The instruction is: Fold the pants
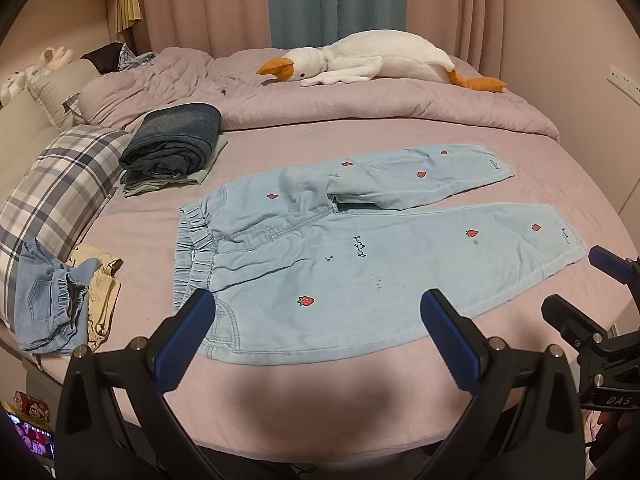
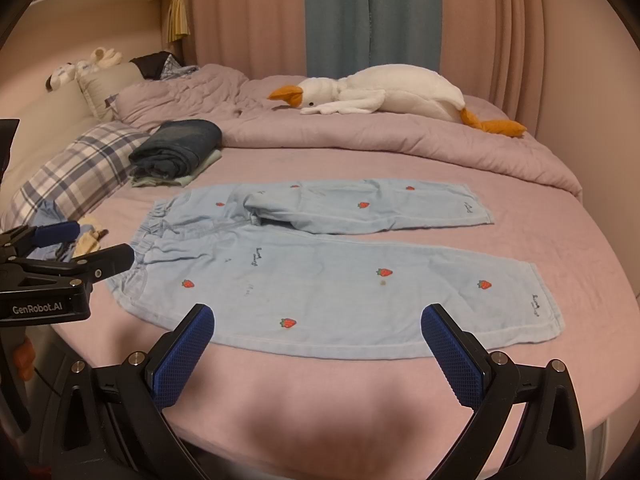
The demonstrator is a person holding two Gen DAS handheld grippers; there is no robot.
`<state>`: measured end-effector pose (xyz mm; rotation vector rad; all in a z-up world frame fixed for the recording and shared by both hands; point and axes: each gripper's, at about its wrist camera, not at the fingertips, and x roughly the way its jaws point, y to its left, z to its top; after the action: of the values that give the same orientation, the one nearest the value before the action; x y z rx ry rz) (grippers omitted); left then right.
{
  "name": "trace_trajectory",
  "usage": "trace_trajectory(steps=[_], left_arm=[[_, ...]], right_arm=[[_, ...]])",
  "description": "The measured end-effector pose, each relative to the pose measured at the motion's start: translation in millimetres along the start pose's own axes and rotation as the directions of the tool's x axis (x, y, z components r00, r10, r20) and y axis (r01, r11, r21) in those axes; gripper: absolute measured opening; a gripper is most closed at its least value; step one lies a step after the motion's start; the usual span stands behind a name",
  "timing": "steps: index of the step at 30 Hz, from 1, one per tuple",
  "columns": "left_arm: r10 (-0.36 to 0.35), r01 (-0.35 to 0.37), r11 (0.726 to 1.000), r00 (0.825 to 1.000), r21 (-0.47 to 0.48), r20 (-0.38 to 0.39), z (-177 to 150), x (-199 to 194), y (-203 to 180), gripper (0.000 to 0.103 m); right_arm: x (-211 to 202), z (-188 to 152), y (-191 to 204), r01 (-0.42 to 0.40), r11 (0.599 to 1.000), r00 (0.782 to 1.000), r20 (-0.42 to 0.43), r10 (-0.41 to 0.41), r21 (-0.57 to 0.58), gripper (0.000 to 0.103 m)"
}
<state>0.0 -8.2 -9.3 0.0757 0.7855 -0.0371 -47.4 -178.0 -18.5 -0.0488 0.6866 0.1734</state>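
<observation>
Light blue pants with strawberry patches [image 1: 360,256] lie spread flat on the pink bed sheet [image 1: 320,392], waistband to the left, legs to the right; they also show in the right wrist view [image 2: 320,280]. The far leg is rumpled near the crotch. My left gripper [image 1: 318,312] is open and empty, hovering above the near edge by the waist. My right gripper [image 2: 318,326] is open and empty, above the near leg's lower edge. The right gripper also shows at the right of the left wrist view [image 1: 592,284], and the left gripper at the left of the right wrist view [image 2: 92,246].
A stack of folded dark jeans [image 1: 176,140] sits beyond the waistband. A plaid pillow [image 1: 60,188] and crumpled clothes [image 1: 52,308] lie at left. A rumpled quilt [image 1: 360,100] with a plush goose [image 1: 376,60] fills the far side. Curtains hang behind.
</observation>
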Motion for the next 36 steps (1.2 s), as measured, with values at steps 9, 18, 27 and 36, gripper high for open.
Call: trace_trajectory(steps=[9, 18, 27, 36], left_arm=[[-0.025, 0.025, 0.999, 1.000, -0.020, -0.013, -1, 10, 1, 0.103], [-0.281, 0.192, 0.855, 0.952, -0.482, -0.121, -38, 82, 84, 0.102], [-0.286, 0.155, 0.702, 0.955, -0.695, -0.076, -89, 115, 148, 0.099], [-0.177, 0.068, 0.719, 0.980, -0.692, -0.087, -74, 140, 171, 0.033]], right_arm=[[3, 0, 2, -0.005, 1.000, 1.000, -0.003, 0.005, 0.000, 0.103], [47, -15, 29, -0.081, 0.991, 0.996, -0.052, 0.075, -0.106, 0.103], [84, -63, 100, -0.080, 0.839, 0.996, -0.069, 0.050, -0.538, 0.099], [119, -78, 141, -0.035, 0.680, 0.995, 0.038, 0.091, -0.732, 0.053]])
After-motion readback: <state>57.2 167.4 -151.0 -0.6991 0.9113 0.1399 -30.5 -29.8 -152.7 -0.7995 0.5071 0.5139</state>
